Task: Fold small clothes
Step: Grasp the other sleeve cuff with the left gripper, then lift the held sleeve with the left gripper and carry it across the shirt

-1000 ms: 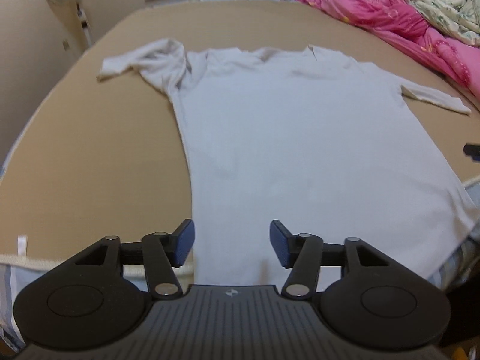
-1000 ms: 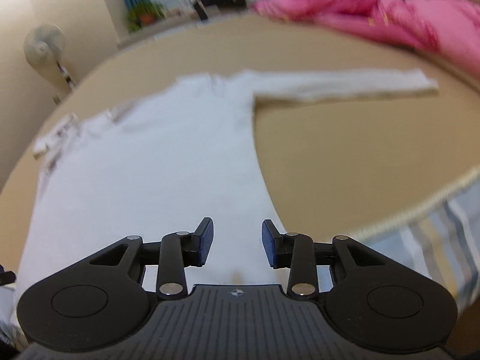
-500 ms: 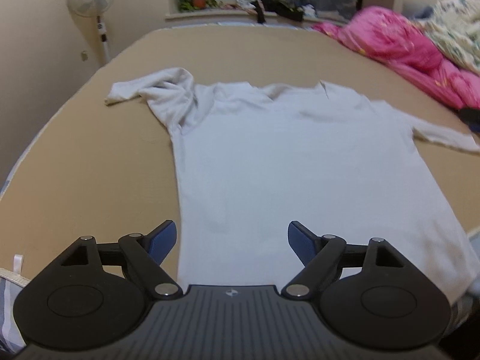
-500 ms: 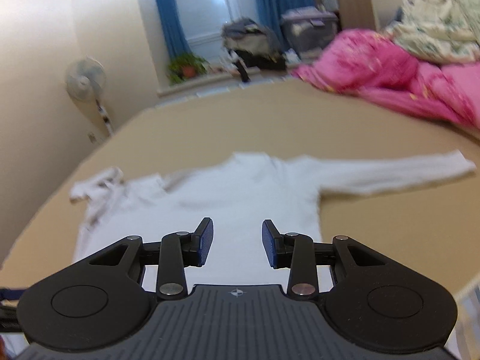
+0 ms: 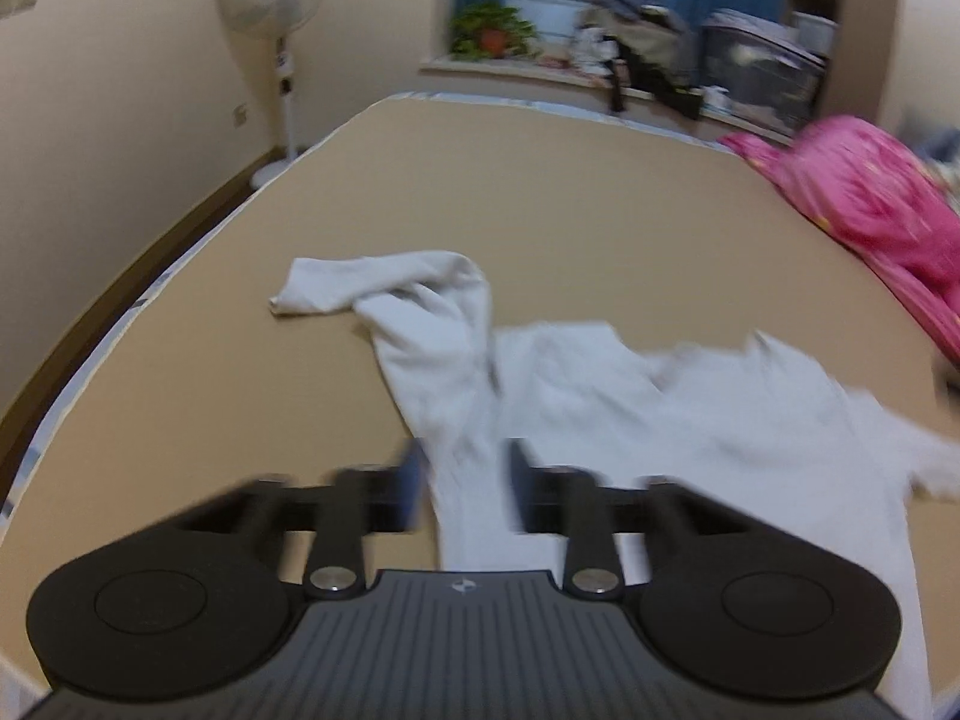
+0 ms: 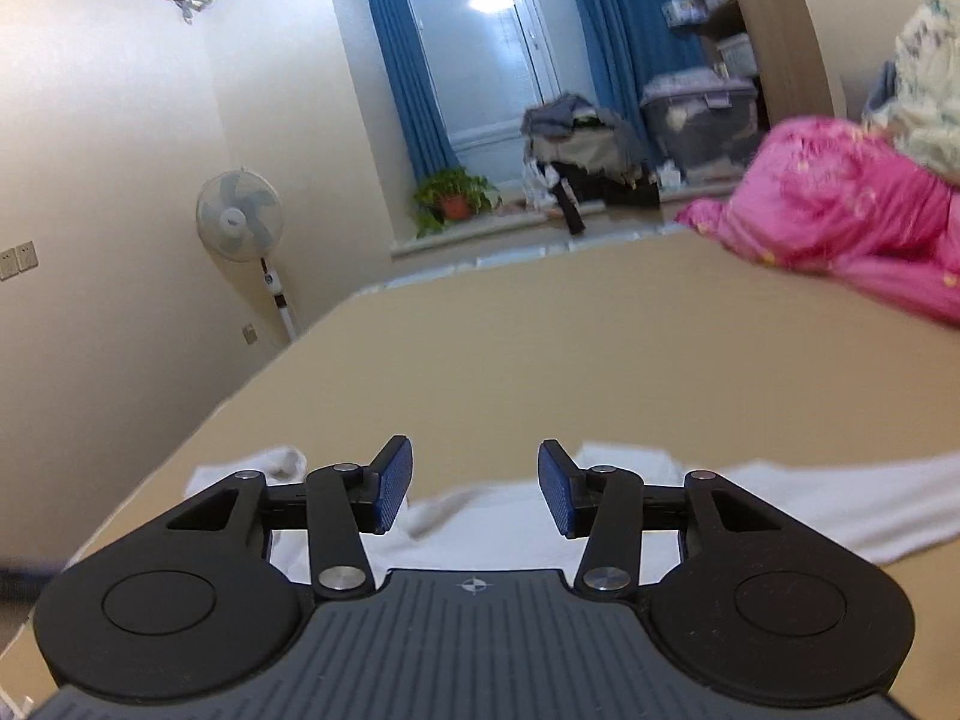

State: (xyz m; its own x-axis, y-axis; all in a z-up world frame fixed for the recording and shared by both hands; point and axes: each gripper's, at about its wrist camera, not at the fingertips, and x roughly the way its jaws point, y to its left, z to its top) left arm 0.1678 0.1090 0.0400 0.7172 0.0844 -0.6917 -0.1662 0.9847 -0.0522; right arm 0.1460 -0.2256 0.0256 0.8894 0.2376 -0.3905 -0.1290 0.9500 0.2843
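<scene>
Shirt on bed

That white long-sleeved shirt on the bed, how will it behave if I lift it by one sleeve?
Probably floppy: the shirt lies limp and one sleeve is already crumpled over itself. Likely light, since the fabric looks thin. Pulled across the tan sheet, it would probably bunch up.
</scene>
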